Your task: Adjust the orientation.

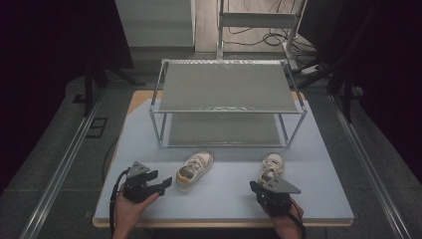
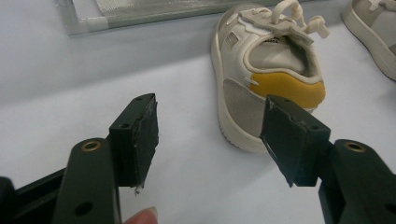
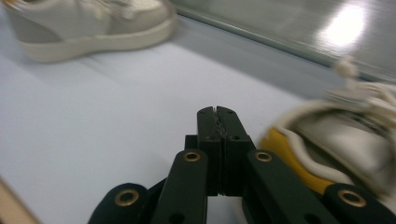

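Shoes wait on the bench in front of a two-tier metal rack, and the work in hand looks like lifting them onto it. At the near left corner the left gripper rests on the bench surface with its fingers spread wide and holding nothing; in the left gripper view they point at the heel of the left shoe, near it but apart. That shoe lies just left of the bench's middle, toe toward the rack's lower shelf, its heel toward the near edge. It is a small cream trainer with a yellow heel patch, a padded collar and loose laces. I judge it light, with a soft upper that gives under pressure and a firmer rubber sole rim. The heel counter, where the collar meets the yellow patch, seems the best place to pinch: one finger inside the opening, one outside. The laces would slip or drag.

Further right, the right shoe sits toward the near right part of the bench, also toe toward the rack. The right gripper is just behind its heel, close beside it; whether they touch I cannot tell. Its fingers are pressed together with nothing between them, so they would need to part before taking this shoe by the heel.
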Available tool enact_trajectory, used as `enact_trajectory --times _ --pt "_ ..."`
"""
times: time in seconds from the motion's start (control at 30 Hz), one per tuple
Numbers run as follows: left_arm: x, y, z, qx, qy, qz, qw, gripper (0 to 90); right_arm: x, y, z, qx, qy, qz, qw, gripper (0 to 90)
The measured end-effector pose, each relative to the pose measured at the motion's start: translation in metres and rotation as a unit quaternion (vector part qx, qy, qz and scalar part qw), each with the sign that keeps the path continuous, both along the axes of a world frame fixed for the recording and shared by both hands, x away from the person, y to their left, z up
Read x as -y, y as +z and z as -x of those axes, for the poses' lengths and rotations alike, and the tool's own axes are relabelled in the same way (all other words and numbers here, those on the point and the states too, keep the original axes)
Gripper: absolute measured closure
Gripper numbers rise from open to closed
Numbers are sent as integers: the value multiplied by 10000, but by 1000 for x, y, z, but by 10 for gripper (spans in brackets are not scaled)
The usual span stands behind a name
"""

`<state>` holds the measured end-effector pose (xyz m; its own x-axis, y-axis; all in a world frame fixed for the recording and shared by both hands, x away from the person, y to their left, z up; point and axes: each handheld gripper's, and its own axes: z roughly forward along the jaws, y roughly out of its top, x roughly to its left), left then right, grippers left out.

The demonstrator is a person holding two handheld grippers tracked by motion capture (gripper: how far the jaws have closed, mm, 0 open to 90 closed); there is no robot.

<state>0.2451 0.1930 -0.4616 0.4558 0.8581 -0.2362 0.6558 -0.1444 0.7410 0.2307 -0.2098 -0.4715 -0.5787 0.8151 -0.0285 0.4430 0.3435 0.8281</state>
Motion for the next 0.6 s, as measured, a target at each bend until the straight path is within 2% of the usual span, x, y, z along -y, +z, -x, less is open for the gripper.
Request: enact_trajectory --times 0.07,0.1,0.17,0.27,0.33,0.4,0.5,0.53,0.6 --pt "0 0 0 -7 -2 -4 10000 361 2 -1 0 18 -68 16 10000 896" --pt "0 -1 0 -15 -1 -3 10000 361 11 0 0 -45 -71 -182 9998 899" --pt "0 -1 0 -20 5 -9 10000 361 12 0 1 -65 -80 -182 9998 899" --pt "0 1 1 -11 -9 -37 10000 359 16 1 6 -33 -104 -32 9999 899" --pt "0 2 2 -5 -21 -24 10000 358 22 1 9 -56 -88 -107 9999 899" --pt "-2 2 2 -16 11 -14 10000 358 33 4 12 -171 -109 -138 9997 900" --pt "-4 2 2 -19 32 -12 10000 358 41 5 12 -220 -120 -223 9994 899" --pt "-5 2 2 -13 41 -5 10000 358 49 6 10 -320 -116 -308 9989 899" --pt "-6 2 2 -21 46 -8 10000 358 57 7 9 -368 -172 -327 9986 899"
